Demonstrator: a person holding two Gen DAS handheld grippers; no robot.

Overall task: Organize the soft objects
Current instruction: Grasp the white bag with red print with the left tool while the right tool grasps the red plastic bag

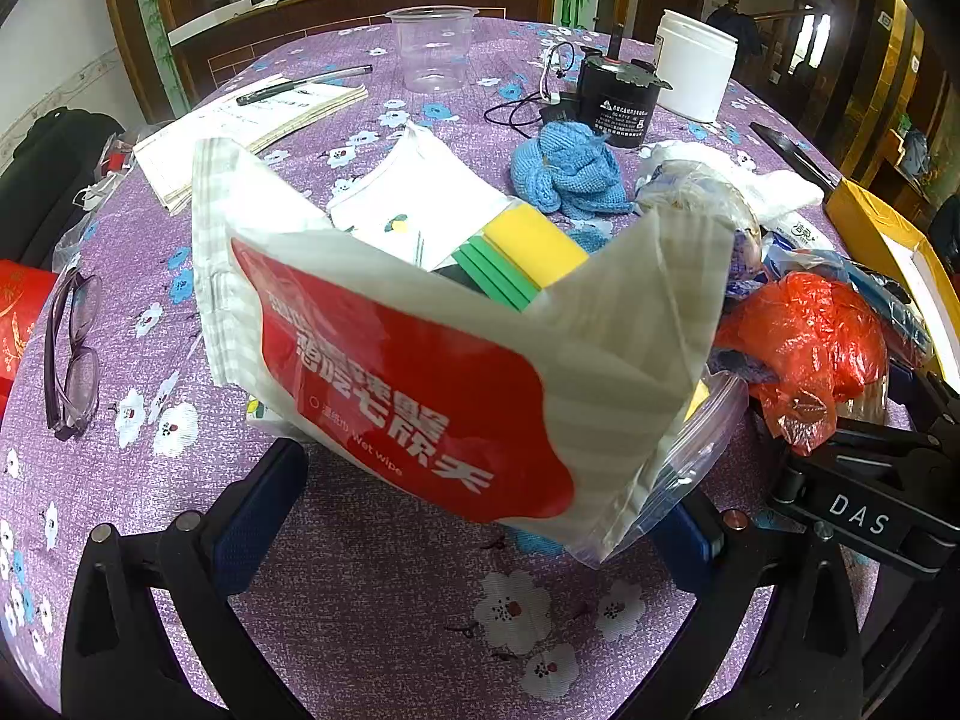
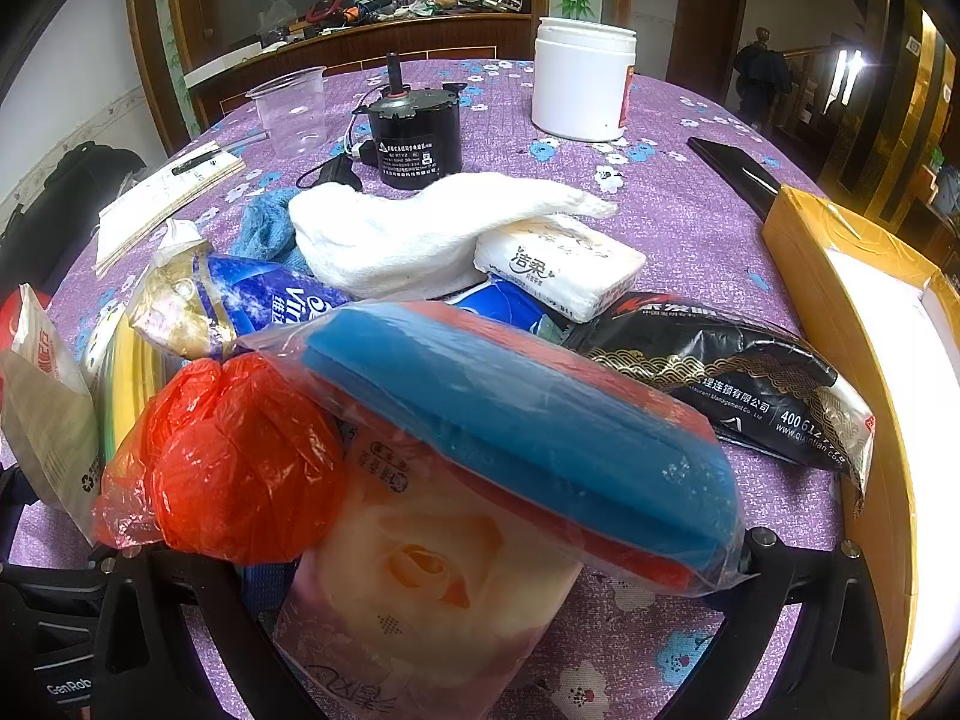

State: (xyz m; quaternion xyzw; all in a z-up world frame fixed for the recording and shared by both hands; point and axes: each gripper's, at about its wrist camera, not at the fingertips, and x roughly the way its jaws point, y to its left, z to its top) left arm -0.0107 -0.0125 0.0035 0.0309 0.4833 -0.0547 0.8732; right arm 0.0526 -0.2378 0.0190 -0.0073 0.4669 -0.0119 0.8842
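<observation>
In the left wrist view, the left tool [image 1: 480, 516] is seen with its two fingers spread wide, one on each side of a wet wipe pack [image 1: 420, 372] with a red label. Whether the fingers [image 1: 252, 516] press on the pack cannot be told, since its lower edge hides the contact. The pack is bent upward in front of the camera. Behind it a yellow and green sponge [image 1: 522, 258] is seen in a clear bag, and further back a blue knitted cloth [image 1: 570, 171]. A crumpled red plastic bag [image 1: 804, 348] lies to the right. Purple glasses [image 1: 72, 354] are laid on the counter [image 1: 420, 600], which is covered with a purple flowered cloth.

In the right wrist view, the right tool [image 2: 480, 576] is seen with its fingers far apart. Between them lie a pink tissue pack [image 2: 432, 588] and, resting on it, a blue sponge in a clear bag [image 2: 528, 414]; a firm grip cannot be confirmed. The red plastic bag [image 2: 234, 468] is touching the sponge bag on the left. Behind are seen a white towel [image 2: 414, 228], a white tissue pack [image 2: 558, 267], a black packet [image 2: 732, 378], a black motor [image 2: 414, 138] and a white jar [image 2: 582, 81].
</observation>
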